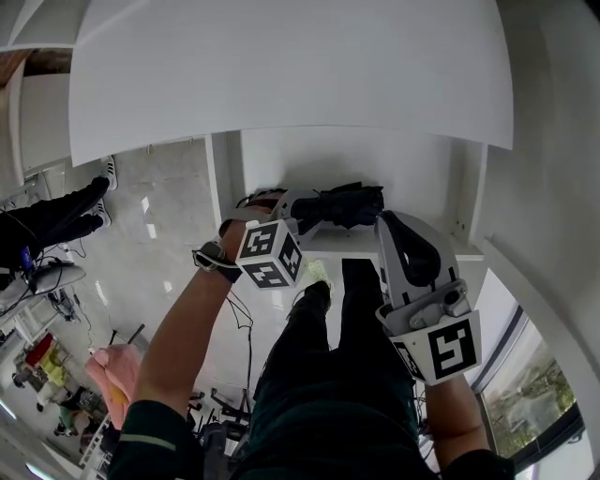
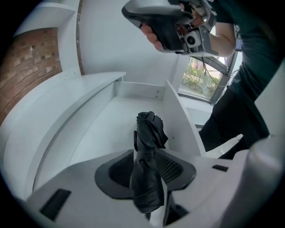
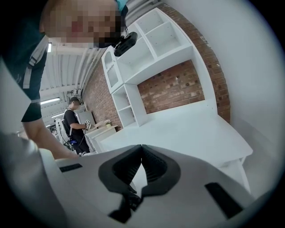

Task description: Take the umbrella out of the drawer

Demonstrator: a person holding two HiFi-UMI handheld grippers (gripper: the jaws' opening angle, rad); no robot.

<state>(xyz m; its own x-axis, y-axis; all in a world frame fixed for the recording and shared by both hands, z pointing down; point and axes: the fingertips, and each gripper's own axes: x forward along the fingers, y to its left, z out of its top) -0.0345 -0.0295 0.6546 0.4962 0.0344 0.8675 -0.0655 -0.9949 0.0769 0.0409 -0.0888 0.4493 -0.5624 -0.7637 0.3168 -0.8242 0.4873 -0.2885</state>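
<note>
A folded black umbrella (image 2: 150,133) lies in the open white drawer (image 2: 102,129), its far end pointing at the drawer's back wall. My left gripper (image 2: 149,155) points steeply down into the drawer with its jaws parted either side of the umbrella's near end; I cannot see the pads pressing on it. In the head view the left gripper (image 1: 311,208) reaches under the desk top to the umbrella (image 1: 352,204). My right gripper (image 3: 141,149) is shut and empty, held above the drawer's right side (image 1: 392,225) and high in the left gripper view (image 2: 133,12).
The white desk top (image 1: 281,75) overhangs the drawer. The drawer's right wall (image 2: 178,120) stands close to the umbrella. My dark-trousered legs (image 1: 347,337) are just in front. A bystander (image 3: 73,127), white shelves (image 3: 147,49) and a brick wall (image 3: 173,89) lie beyond.
</note>
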